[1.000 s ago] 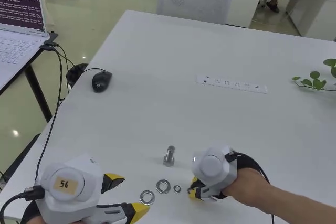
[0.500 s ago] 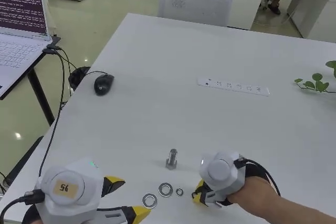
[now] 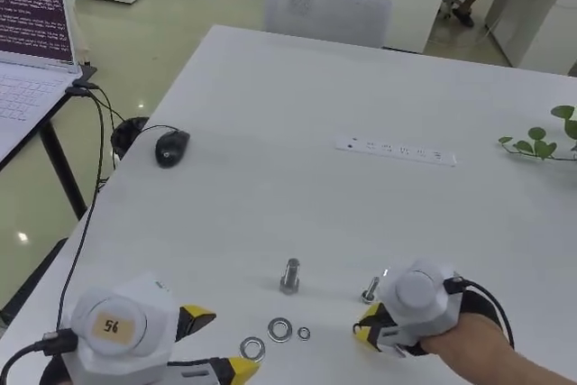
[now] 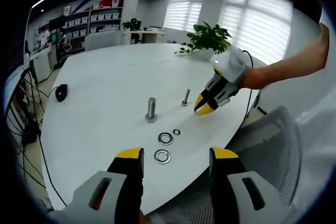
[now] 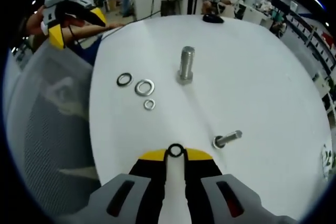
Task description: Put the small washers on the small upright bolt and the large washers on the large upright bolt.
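The right gripper (image 5: 176, 157) is closed on a small washer (image 5: 176, 150), just beside the small bolt (image 5: 227, 139). The large bolt (image 4: 151, 109) stands upright on the table (image 4: 105, 77). Near it lie two large washers (image 4: 166, 138) (image 4: 162, 156) and a loose small washer (image 4: 176, 131). The left gripper (image 4: 177, 153) has its jaws apart and holds nothing.

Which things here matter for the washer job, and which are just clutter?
Job: large upright steel bolt; small upright steel bolt; two large steel washers and; loose small steel washer; gripped small steel washer in right gripper.
Lying about: black computer mouse; white power strip; green leafy plant; open laptop.
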`<action>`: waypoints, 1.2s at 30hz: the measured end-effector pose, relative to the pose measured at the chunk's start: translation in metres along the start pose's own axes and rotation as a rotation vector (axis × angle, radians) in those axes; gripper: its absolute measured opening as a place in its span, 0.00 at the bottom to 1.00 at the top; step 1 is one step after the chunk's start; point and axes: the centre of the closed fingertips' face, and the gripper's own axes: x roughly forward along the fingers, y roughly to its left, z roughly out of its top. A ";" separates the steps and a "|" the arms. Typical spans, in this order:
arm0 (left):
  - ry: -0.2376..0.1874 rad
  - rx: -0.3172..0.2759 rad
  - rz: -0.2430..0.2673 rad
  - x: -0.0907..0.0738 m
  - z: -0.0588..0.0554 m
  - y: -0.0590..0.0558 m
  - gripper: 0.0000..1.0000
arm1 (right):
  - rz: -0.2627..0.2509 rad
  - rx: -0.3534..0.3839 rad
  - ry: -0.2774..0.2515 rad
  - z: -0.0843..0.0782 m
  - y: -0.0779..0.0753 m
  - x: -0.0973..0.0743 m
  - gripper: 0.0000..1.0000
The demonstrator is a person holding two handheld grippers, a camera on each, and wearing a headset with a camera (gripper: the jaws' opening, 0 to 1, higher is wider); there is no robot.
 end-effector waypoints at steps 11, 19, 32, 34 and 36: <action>-0.001 -0.001 0.004 -0.001 -0.001 0.002 0.49 | -0.077 0.081 -0.022 -0.006 -0.035 -0.026 0.13; -0.002 0.001 0.003 0.000 0.000 0.001 0.49 | -0.102 0.047 -0.027 0.009 -0.052 -0.035 0.13; 0.003 -0.003 0.007 -0.001 -0.002 0.001 0.49 | -0.074 -0.034 0.006 0.024 -0.057 -0.030 0.13; 0.002 -0.004 0.008 -0.001 -0.001 0.001 0.49 | -0.072 -0.047 0.009 0.027 -0.058 -0.029 0.13; 0.001 -0.004 0.009 -0.001 -0.001 0.001 0.49 | -0.068 -0.052 0.012 0.030 -0.058 -0.028 0.13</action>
